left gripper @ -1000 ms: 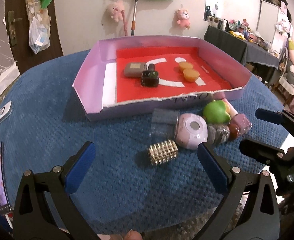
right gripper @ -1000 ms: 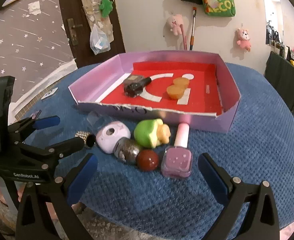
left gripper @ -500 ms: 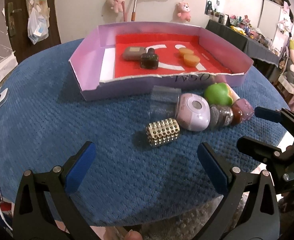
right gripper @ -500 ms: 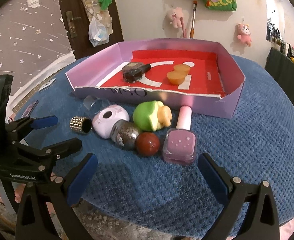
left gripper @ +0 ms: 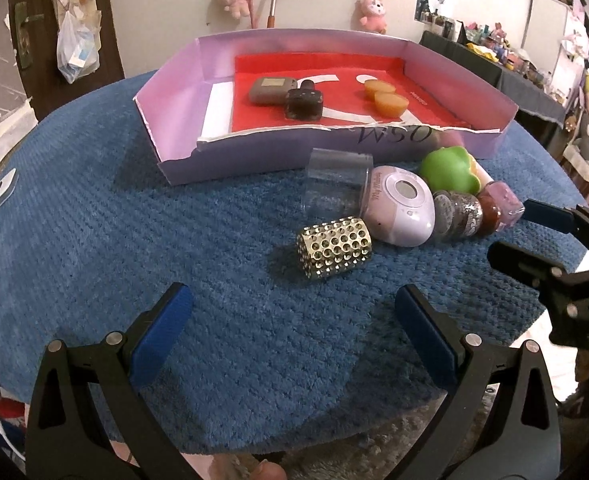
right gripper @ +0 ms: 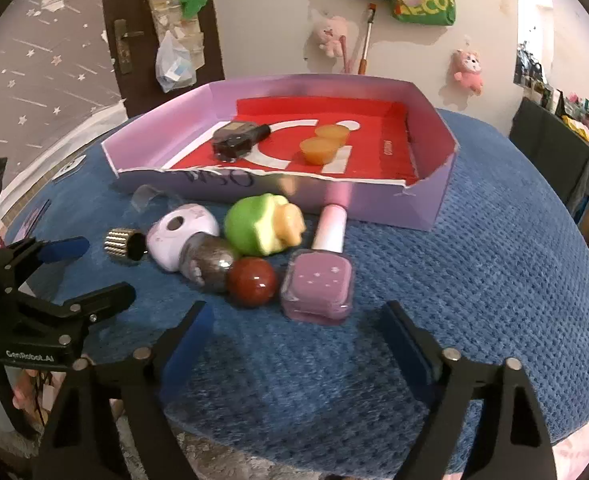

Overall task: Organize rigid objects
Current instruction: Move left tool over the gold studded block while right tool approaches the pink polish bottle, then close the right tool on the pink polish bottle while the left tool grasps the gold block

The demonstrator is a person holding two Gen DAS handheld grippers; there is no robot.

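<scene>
Left wrist view
Left gripper (left gripper: 290,320): fingers spread wide, nothing between them, low over the blue cloth (left gripper: 94,240).
Gold studded cylinder (left gripper: 335,248): lies on its side just beyond the gap and a little right of its centre; long axis runs left to right, so the fingers would close on its ends.
Cluster: lilac round device (left gripper: 399,210), clear cup (left gripper: 336,186), green toy (left gripper: 450,170) and glitter jar (left gripper: 456,210) sit in a touching row further right.
Tray (left gripper: 174,120): far side, already holding a few small items.
Right gripper (left gripper: 534,232): enters from the right edge, fingers apart.

Right wrist view
Right gripper (right gripper: 296,326): fingers apart and empty.
Pink nail polish bottle (right gripper: 319,284): directly ahead of the gap; long axis points away, cap toward the tray (right gripper: 438,196).
Red ball (right gripper: 252,280): touching the bottle's left side.
Left gripper (right gripper: 74,268): at the left edge, near the cylinder.

Judgement: each gripper has its own nearest target; the bottle is better aligned for a side squeeze.
</scene>
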